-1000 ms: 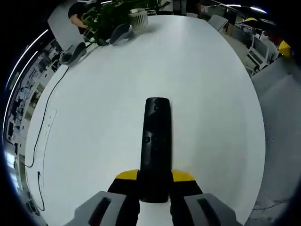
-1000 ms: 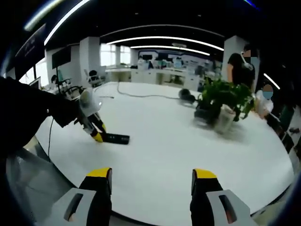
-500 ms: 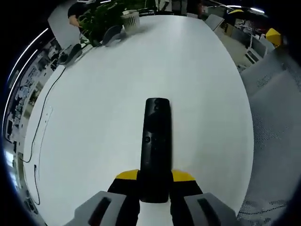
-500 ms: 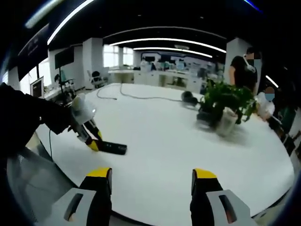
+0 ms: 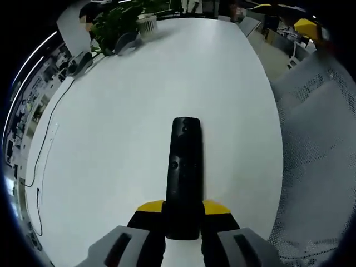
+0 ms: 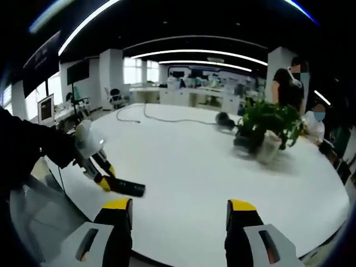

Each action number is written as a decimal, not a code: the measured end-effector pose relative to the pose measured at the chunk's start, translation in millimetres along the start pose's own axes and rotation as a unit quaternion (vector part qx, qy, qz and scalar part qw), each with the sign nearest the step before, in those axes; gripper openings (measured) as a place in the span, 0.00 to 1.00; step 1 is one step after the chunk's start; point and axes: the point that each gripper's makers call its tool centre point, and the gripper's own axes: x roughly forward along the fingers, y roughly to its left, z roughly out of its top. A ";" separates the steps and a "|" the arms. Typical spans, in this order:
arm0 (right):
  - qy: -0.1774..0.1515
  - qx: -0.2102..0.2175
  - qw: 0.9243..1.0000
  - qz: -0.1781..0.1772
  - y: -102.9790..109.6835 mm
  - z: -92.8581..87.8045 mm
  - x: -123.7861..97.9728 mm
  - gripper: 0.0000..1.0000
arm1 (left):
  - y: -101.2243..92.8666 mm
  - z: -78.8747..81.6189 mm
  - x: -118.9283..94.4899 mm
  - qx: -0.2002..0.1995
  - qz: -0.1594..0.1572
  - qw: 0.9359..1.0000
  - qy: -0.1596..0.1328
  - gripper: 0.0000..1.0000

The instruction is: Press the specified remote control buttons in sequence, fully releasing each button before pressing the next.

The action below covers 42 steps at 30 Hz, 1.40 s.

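Open-plan office, big white round table (image 5: 139, 100) with a potted plant (image 6: 266, 127) and a cable (image 5: 41, 156) on it.

Change over the last second: in the right gripper view the left gripper (image 6: 104, 182) and the black remote control (image 6: 123, 188) it holds have slid from about 9 o'clock down toward 8 o'clock, lower and nearer the table's near edge. In the left gripper view the remote (image 5: 185, 172) keeps the same place between the yellow-tipped jaws while the background rotates and a white mesh chair (image 5: 317, 161) grows at 3 o'clock. So the hand and camera moved, the grip did not slip.

Meaning for the task: judging from this, no press is under way; the holding hand is just repositioning the remote. Buttons face up and are unobstructed, nothing touches them.

Pose: left gripper is clamped on the remote's near end, with the remote pointing toward 12 o'clock in the left gripper view; whether it rests on the table or sits just above, cannot tell. A dark sleeve (image 6: 30, 153) leads to it from 9 o'clock in the right gripper view. Right gripper (image 6: 179, 219) has jaws wide apart, holding nothing, well apart from the remote, aimed across the table toward the plant at 2 o'clock. It needs to come over to the remote before any press.
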 end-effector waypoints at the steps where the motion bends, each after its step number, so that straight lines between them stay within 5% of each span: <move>1: -0.001 0.000 1.000 0.001 0.2 0.2 -0.1 0.67 | -5.4 0.3 -1.1 0.001 -0.002 1.000 -0.001 0.22; 23: -0.023 0.020 1.000 -0.007 -6.3 5.4 -6.0 0.63 | -64.5 -6.7 1.5 -0.015 -0.036 0.999 -0.008 0.22; 36: -0.024 0.034 0.999 -0.013 -10.4 4.6 -7.6 0.61 | -64.8 -7.5 0.4 -0.022 -0.013 0.999 -0.033 0.24; 42: -0.091 0.071 0.993 0.026 -3.8 32.5 -18.5 0.40 | -65.7 -8.1 -0.4 -0.026 -0.002 0.998 -0.059 0.24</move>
